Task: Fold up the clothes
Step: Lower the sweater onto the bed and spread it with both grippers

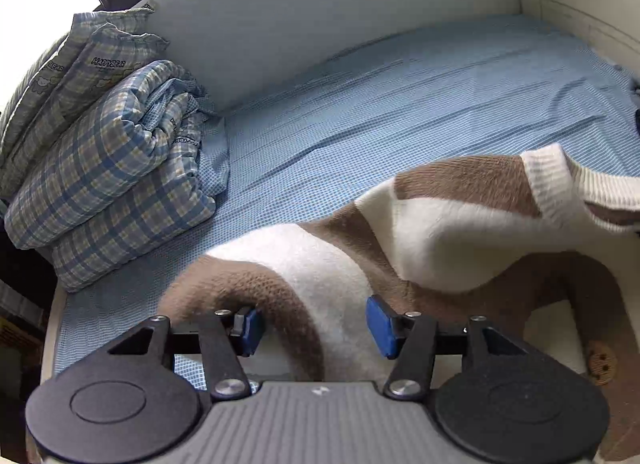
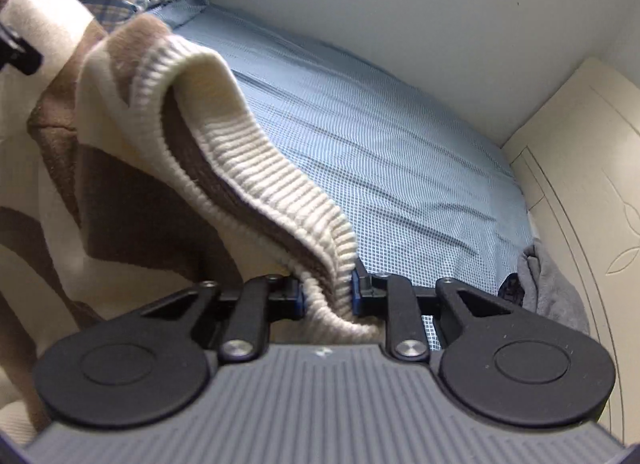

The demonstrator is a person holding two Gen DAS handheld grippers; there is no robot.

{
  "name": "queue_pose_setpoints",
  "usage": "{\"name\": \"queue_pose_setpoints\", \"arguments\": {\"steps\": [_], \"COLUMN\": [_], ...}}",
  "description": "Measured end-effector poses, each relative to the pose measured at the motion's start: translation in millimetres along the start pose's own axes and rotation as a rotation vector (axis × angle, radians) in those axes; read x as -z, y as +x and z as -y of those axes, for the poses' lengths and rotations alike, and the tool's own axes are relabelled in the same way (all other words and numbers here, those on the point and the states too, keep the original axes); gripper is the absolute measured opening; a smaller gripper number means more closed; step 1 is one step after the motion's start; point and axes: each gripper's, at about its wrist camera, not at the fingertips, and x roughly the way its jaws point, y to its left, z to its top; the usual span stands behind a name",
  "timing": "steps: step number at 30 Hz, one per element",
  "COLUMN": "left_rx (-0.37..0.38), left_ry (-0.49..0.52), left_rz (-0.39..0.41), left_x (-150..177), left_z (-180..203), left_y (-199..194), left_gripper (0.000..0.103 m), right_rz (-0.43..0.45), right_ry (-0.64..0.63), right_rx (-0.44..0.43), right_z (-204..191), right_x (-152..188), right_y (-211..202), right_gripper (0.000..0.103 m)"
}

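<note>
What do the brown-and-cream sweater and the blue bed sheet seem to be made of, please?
The sweater looks like a soft, fuzzy knit, perhaps wool or acrylic: its cream hem is ribbed and its stripes look napped. The bed sheet looks like thin, matte woven cotton or a blend, with a fine check and shallow wrinkles.

One striped sweater (image 1: pixel 420 232), one folded plaid quilt (image 1: pixel 108 167) with two pillows (image 1: pixel 80 63) behind it, one grey garment (image 2: pixel 552 284) right of the tongs, one bed (image 1: pixel 360 103)
</note>
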Motion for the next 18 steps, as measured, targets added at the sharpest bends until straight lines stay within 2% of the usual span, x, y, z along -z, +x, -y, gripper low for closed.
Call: {"name": "queue_pose_setpoints", "arguments": {"steps": [3, 5, 7, 11, 14, 18], "left_rx": [-0.098, -0.078, -0.028, 0.036, 0.069, 0.100], "left_ry": [0.045, 0.054, 0.039, 0.027, 0.039, 0.044], "left_rz": [0.033, 0.028, 0.008, -0.045, -0.096, -0.112], "left_x": [-3, -8, -10, -4, 6, 18], "left_z": [9, 13, 13, 14, 18, 19], "left_y": [19, 24, 30, 46, 58, 57], "left_gripper": [0.072, 0.073, 0.073, 0.074, 0.074, 0.073], "right_rz": [-0.075, -0.136, -0.218, -0.408, -0.410, -0.338], "right_ry": [0.075, 0.126, 0.157, 0.157, 0.162, 0.208], "right_rx": [-0.023, -0.069, -0.117, -0.127, -0.121, -0.091], "right_z": [16, 11, 7, -5, 6, 25], "right_x": [-1, 6, 11, 23, 29, 17], "right_y": [50, 63, 77, 105, 97, 44], "right_gripper": [0.024, 0.027, 0.031, 0.039, 0.039, 0.039]}}
